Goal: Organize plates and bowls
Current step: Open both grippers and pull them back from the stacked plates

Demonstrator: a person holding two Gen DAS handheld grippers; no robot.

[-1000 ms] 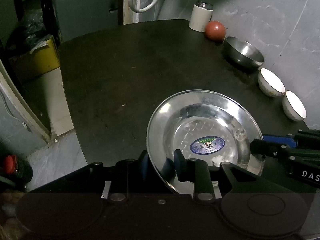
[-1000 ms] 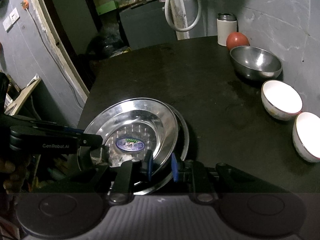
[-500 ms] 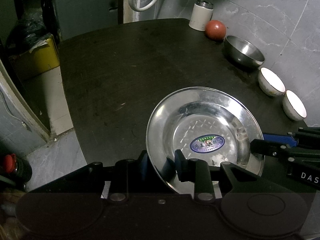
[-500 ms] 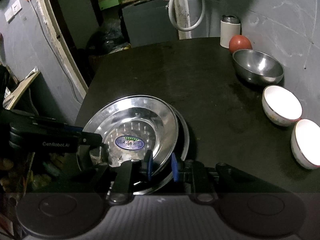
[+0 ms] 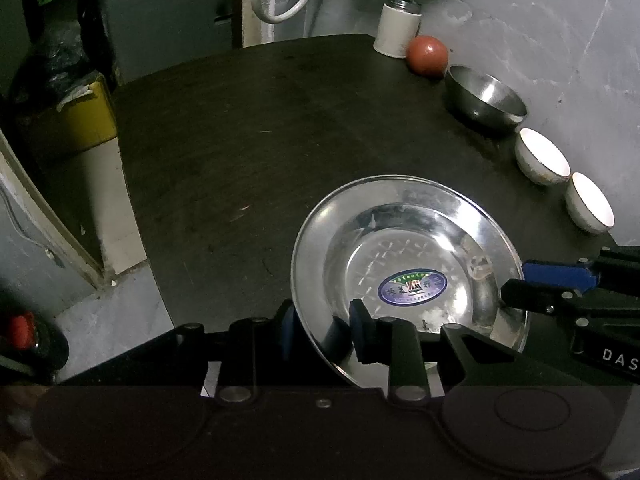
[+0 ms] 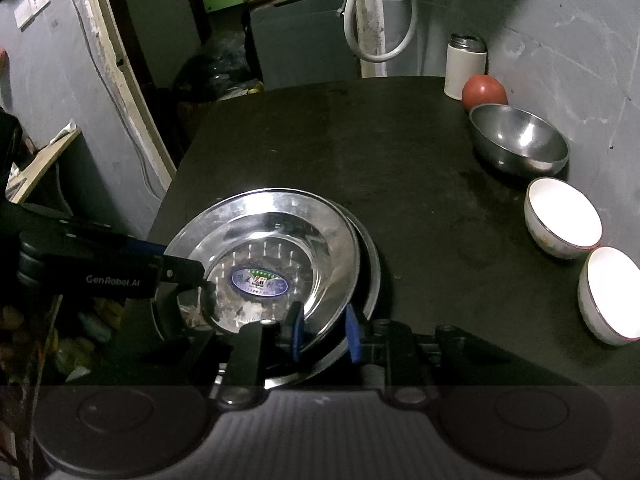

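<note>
A steel plate with a blue oval sticker sits tilted on a second steel plate on the dark table. My left gripper is shut on the top plate's near rim, one finger outside and one inside. My right gripper straddles the plates' rim from the other side, its blue pads either side of it. Each gripper shows in the other's view, the right and the left. A steel bowl and two white bowls stand along the right wall.
A red ball and a white canister stand at the table's far right corner. A white hose hangs behind the table. The table's left edge drops to the floor, where a yellow bin stands.
Both grippers and the plates have drawn back slightly toward the near edge, with the far bowls now smaller in view. The grips on the plate are unchanged.
</note>
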